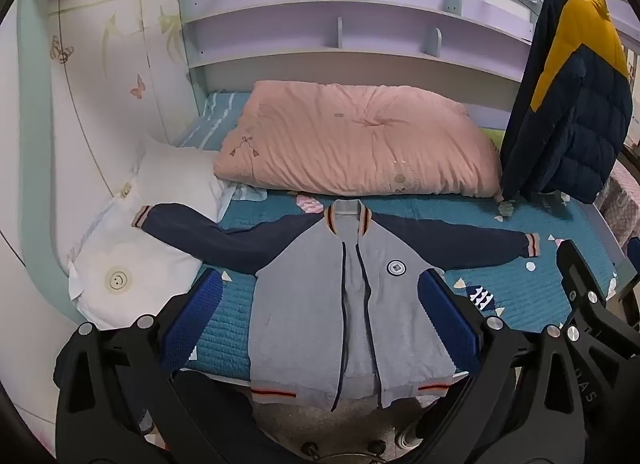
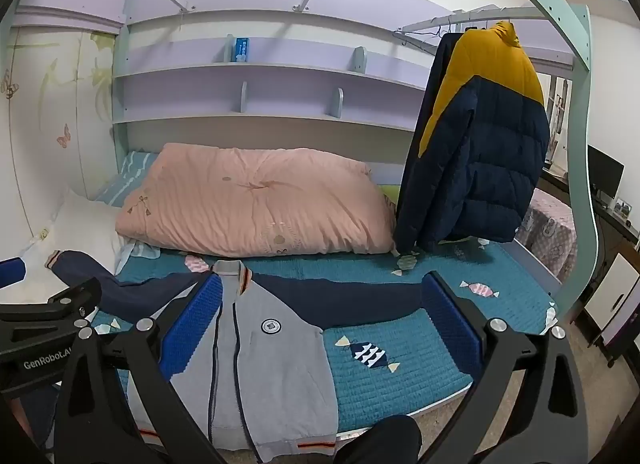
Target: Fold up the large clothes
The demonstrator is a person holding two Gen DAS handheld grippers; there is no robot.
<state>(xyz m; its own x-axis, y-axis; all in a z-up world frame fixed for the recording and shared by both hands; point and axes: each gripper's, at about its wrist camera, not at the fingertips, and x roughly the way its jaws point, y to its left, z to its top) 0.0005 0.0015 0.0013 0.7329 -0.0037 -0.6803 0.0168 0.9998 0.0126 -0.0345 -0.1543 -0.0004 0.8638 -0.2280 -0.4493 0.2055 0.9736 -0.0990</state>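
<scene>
Both my left gripper (image 1: 320,320) and right gripper (image 2: 322,320) gape wide, empty, above the jacket (image 1: 348,304) spread flat at the bed's (image 1: 520,296) near edge; its overhanging hem could slide off if I tug.

jacket (image 1: 312,304) – grey body, navy slvs | quilt (image 1: 352,143) – pink | bedsheet (image 2: 400,384) teal w/ candy print

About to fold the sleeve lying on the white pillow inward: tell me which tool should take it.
Left, probably. The left tool hangs open over the jacket, nearer the pillow-side sleeve. The right tool, also open, sits toward the other sleeve.
</scene>
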